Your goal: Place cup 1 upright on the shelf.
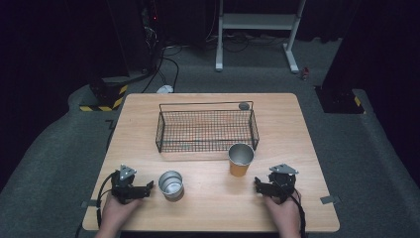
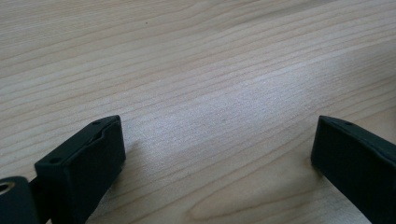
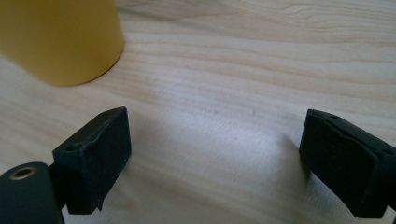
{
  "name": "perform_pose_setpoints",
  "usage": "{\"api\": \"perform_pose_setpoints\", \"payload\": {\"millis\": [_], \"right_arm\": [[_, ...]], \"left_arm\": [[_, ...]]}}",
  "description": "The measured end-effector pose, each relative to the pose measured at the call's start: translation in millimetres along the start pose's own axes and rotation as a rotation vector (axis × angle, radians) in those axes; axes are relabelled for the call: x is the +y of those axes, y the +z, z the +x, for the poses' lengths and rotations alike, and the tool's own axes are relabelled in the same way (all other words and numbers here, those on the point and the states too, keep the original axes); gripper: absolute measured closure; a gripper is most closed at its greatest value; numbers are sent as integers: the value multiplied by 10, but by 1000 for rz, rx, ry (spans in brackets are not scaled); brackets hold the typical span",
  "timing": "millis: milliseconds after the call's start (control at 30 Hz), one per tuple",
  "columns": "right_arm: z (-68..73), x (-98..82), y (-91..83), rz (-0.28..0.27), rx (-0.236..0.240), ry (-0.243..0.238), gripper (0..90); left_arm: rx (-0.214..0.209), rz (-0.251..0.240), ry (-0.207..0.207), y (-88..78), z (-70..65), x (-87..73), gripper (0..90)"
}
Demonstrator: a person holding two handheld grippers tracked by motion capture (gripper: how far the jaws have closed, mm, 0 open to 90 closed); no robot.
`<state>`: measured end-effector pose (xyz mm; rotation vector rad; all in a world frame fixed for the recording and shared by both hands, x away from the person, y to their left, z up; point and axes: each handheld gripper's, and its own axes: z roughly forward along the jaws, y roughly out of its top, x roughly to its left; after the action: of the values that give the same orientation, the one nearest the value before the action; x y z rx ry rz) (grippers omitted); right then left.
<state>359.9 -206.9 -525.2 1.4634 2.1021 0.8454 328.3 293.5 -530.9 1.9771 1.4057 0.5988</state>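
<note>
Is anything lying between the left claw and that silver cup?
No. In the high view, bare table separates the open left claw from the silver cup.

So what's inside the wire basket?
The wire basket looks empty: through its mesh you see only the wooden table. A small grey round thing sits at its back rim. Both cups, silver and orange, stand outside it.

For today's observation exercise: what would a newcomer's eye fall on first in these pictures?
Most likely the black wire basket at the middle of the wooden table, with the orange cup upright just off its front right corner. Next, the shorter silver cup nearer the front edge. The left gripper rests beside the silver cup and the right gripper near the orange cup, both open and holding nothing.
</note>
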Motion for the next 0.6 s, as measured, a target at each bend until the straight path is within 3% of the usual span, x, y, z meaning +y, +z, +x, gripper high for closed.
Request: {"api": "perform_pose_setpoints", "payload": {"millis": [167,300,600], "right_arm": [[-1,-18,-18,-2,7,-14,90],[19,-45,-44,-1,-1,8,91],[19,-45,-44,-1,-1,7,91]], "left_arm": [[-1,1,5,1,-1,4,37],[-10,-1,5,5,-6,5,39],[-11,-2,7,7,-5,7,39]]}}
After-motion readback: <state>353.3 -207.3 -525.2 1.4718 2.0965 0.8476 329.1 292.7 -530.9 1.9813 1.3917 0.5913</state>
